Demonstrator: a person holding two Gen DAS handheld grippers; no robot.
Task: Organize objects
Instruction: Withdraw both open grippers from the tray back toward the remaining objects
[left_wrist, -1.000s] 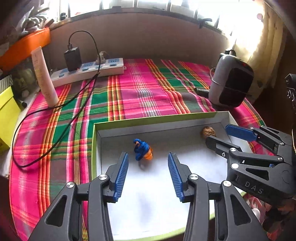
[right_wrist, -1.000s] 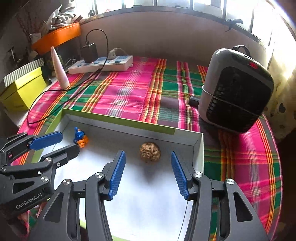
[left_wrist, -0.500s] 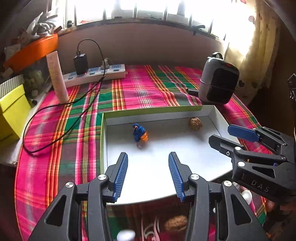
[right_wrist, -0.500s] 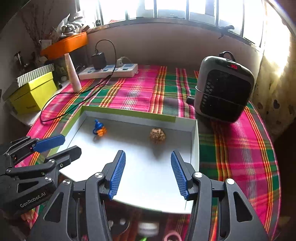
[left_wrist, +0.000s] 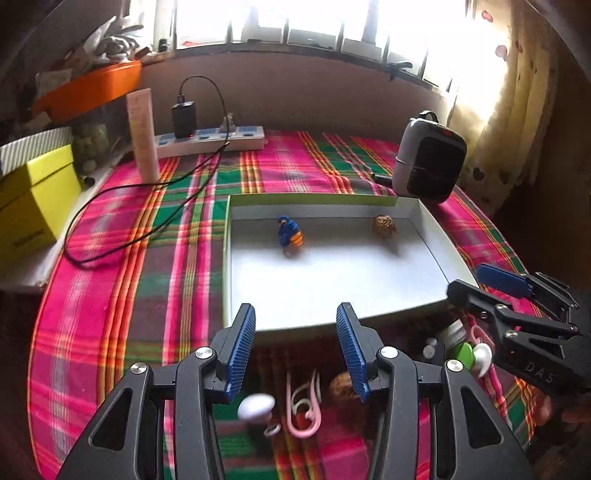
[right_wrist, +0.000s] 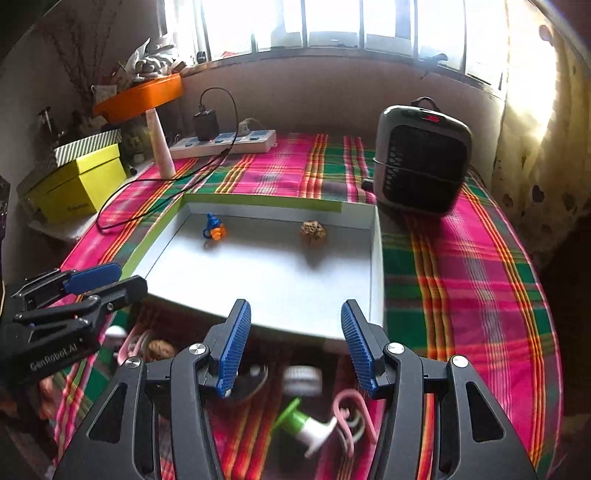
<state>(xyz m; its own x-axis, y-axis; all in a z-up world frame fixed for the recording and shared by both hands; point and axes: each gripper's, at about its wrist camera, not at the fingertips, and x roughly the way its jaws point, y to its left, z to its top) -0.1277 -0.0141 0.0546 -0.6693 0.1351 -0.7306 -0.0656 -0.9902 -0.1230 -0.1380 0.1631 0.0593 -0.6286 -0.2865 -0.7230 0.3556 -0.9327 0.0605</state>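
1. Your left hand-held gripper (left_wrist: 293, 347) has its jaws apart with nothing between them.
2. Your right hand-held gripper (right_wrist: 295, 345) likewise stands apart and empty.
3. The white tray (left_wrist: 436, 236) on the plaid counter (left_wrist: 110, 295) holds a blue-orange toy (left_wrist: 290, 232) and a walnut (left_wrist: 384, 223), well apart.
4. A second walnut (left_wrist: 340, 384), a pink clip (left_wrist: 303, 410) and a green-white bottle (right_wrist: 303, 424) lie before the tray's near edge.

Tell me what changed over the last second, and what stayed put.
Both tongs, left tongs and right tongs, pulled back from over the tray, so loose items on the cloth in front of it came into view. Nothing was gripped or released. The blue-orange toy and walnut stayed put in the tray, and both tongs remain open and empty.
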